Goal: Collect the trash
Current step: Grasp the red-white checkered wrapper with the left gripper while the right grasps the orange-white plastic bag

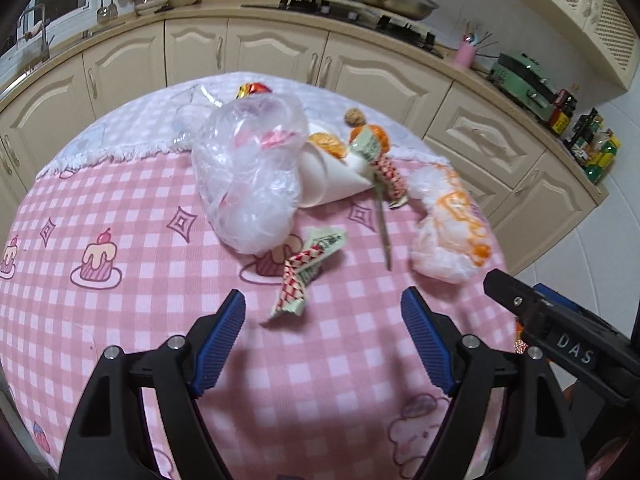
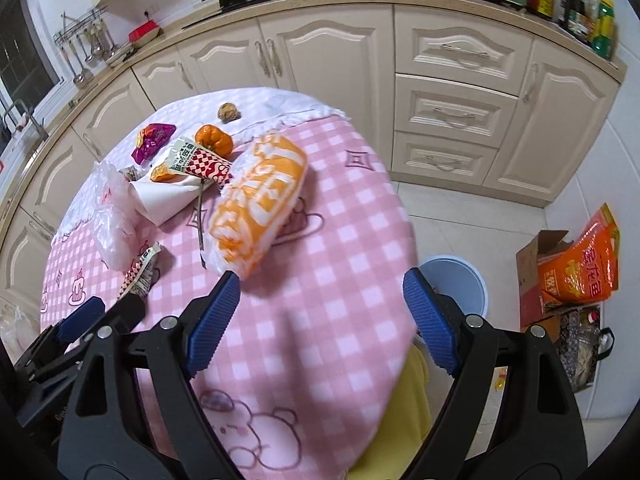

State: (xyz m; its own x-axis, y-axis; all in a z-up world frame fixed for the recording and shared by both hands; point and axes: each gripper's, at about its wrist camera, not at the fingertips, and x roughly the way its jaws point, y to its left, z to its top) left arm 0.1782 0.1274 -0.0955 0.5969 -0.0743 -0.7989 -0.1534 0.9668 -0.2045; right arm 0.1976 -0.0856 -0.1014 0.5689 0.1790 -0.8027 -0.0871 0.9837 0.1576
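Both wrist views steeply down, perhaps near, sharing table [image 1: 120, 200].

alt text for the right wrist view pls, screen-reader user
The open right gripper hovers over a pink checked table, empty, just short of an orange-and-white plastic bag. Wrappers, a paper cone and a tangerine lie beyond; a blue bin stands on the floor.

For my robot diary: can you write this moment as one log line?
left gripper: open, empty | right gripper: open, empty | nearest: red-white wrapper, orange-white bag | bin: beside table
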